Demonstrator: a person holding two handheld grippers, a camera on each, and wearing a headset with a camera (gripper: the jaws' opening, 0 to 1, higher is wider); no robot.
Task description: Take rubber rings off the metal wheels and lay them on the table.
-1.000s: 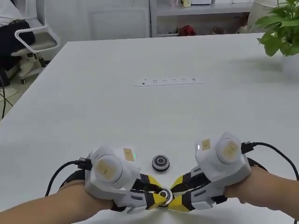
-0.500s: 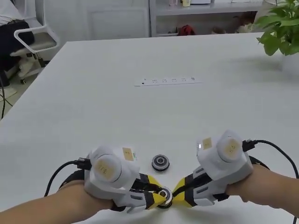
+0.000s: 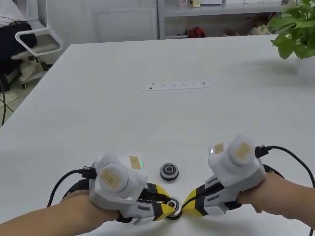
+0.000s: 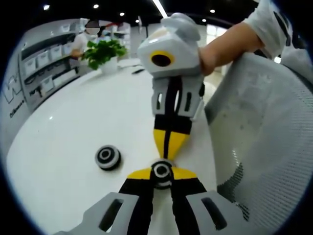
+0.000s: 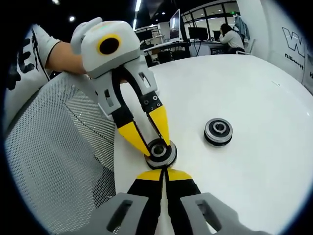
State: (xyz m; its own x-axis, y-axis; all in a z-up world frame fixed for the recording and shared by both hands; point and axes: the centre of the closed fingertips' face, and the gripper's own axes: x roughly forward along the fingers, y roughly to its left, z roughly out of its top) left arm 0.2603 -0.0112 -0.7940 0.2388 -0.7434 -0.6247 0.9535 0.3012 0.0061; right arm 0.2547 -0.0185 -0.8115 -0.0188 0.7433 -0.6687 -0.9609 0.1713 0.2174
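My left gripper [image 3: 169, 206] sits low, its jaws clamped on either side of the wheel [image 5: 160, 152]. My right gripper [image 5: 165, 172] faces it tip to tip, jaws pressed together at the wheel's rim. My left forearm [image 3: 54, 219] and right forearm [image 3: 288, 196] angle inward.

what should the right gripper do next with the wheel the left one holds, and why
Probably pull the right gripper back, peeling the rubber ring away: the left gripper clamps the metal wheel, and the right's shut jaws meet its rim.
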